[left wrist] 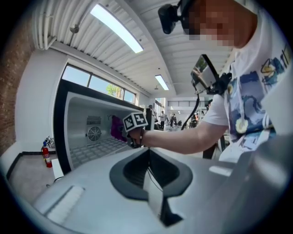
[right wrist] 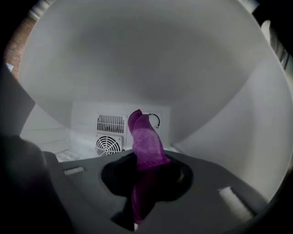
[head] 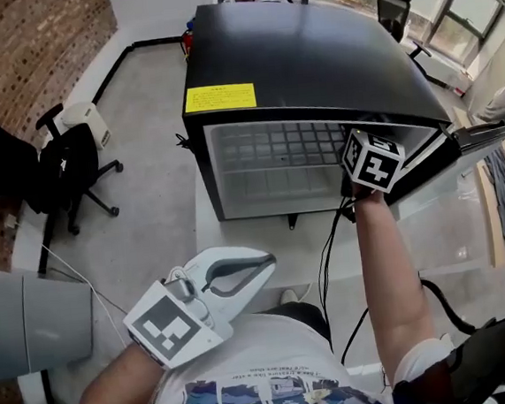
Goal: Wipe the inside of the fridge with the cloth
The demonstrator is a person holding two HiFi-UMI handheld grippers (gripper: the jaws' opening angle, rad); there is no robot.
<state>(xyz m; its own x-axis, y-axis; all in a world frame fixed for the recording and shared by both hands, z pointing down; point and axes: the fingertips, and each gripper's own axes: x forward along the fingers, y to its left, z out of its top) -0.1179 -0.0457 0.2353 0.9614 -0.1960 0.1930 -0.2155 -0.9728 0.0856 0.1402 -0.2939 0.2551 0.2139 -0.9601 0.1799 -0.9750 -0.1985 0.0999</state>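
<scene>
Facing the person, the fridge point(head: 310, 58) stands on the tabletop point(head: 441, 223) with its door point(head: 482, 137) swung right – is that for reach?

I'd say so. The open front lets an arm go straight in over the wire shelf point(head: 267, 164).

Why is the left tool point(left wrist: 148, 153) held low by the person's chest?

Probably to keep clear. Its jaws are together with nothing between them, and one tool should be enough for wiping.

And the right tool point(right wrist: 147, 170)?

It is deep inside, jaws clamped on the purple cloth point(right wrist: 146, 139), which stands up out of them in a loose fold.

Is the cloth on a wall?

Not that I can see — it sits in the air before the back wall, near the fan grille point(right wrist: 108, 145). Held like that, I judge it is ready to be pressed against a surface, but no stroke is under way.
</scene>
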